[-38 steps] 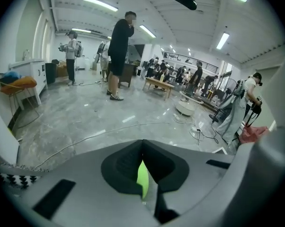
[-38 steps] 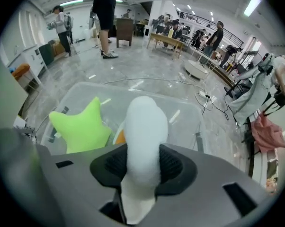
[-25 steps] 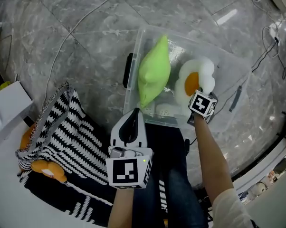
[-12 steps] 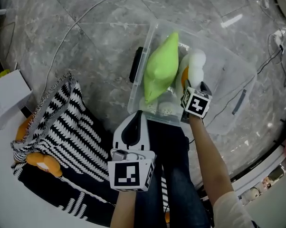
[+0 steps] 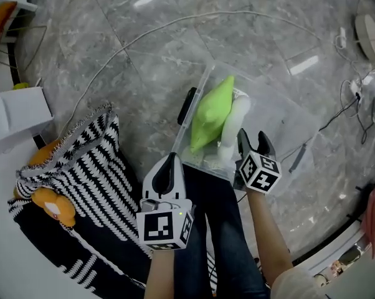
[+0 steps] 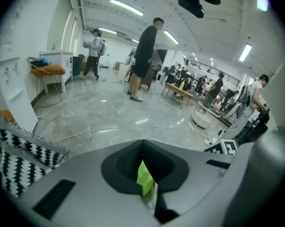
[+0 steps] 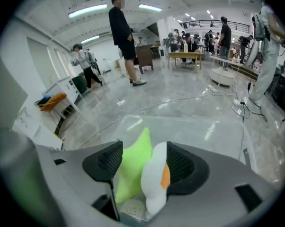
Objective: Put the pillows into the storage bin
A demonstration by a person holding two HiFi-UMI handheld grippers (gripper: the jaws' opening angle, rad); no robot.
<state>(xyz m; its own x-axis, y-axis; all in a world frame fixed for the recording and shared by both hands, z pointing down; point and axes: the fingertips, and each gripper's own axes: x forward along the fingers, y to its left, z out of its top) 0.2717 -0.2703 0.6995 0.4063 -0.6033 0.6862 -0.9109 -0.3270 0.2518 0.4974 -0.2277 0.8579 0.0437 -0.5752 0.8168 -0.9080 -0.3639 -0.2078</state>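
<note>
1. A clear plastic storage bin stands on the grey marble floor. In it a lime-green leaf-shaped pillow and a white fried-egg pillow stand on edge, side by side.
2. The right gripper hovers over the bin's near edge. Its jaws are spread and have just been opening. Both pillows show between them, apparently clear of the pads.
3. The left gripper is clenched on nothing, just outside the bin's near corner.
4. A black-and-white patterned blanket lies left.

Two pillows in one storage bin
</note>
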